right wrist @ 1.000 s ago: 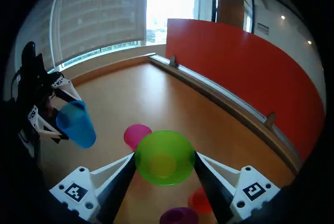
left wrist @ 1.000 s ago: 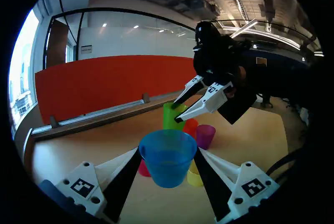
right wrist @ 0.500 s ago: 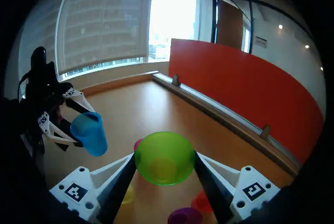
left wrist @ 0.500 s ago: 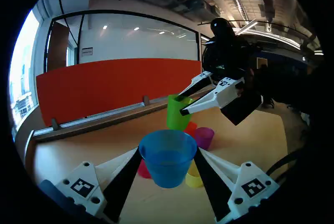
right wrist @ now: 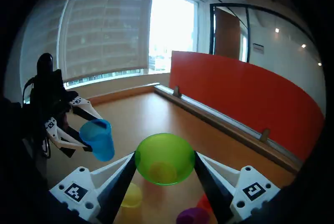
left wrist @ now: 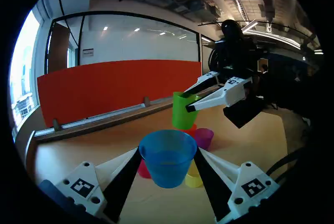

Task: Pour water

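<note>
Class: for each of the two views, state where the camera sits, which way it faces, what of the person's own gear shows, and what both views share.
Left gripper view: rides the left gripper, facing the red partition over its blue cup; own two fingers show.
Right gripper view: rides the right gripper, facing the window over its green cup; own fingers show.
Shared: both cups, both grippers, the partition, the wooden table.

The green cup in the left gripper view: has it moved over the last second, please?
Yes. The green cup has risen and drifted right relative to the purple cup.
</note>
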`<state>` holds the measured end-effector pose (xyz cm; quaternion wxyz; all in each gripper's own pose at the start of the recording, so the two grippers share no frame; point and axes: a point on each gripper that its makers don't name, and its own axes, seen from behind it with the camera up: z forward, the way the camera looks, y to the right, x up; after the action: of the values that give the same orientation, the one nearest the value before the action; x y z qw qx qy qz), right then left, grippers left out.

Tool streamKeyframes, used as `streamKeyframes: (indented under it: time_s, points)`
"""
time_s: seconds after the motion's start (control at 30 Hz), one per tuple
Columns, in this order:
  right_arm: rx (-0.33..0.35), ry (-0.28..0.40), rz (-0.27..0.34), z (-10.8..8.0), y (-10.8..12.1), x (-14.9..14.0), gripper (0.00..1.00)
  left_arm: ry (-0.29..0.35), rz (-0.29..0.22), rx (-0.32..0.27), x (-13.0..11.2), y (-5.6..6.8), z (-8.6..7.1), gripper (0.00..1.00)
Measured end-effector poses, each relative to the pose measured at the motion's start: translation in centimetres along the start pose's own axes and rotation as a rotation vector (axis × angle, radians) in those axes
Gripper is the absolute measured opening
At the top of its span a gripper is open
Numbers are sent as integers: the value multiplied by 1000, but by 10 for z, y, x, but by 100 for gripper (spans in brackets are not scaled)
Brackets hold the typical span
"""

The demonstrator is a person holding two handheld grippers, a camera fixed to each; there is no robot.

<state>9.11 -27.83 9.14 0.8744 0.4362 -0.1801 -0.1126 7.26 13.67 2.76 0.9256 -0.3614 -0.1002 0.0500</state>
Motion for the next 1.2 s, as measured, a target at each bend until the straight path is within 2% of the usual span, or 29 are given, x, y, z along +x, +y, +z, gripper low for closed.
streamKeyframes:
  time_s: [0.37,0.77,1.2]
  points:
    - [-5,94,20,-8,-10,11,94,14,-2,-1,7,4,0,86]
    - [-14,202,41,-17,-11,24,94,23,-2,0,12,5,-2,86]
    - [-12,256,10,-20,-16,34,94,30,-6,2,14,4,-6,86]
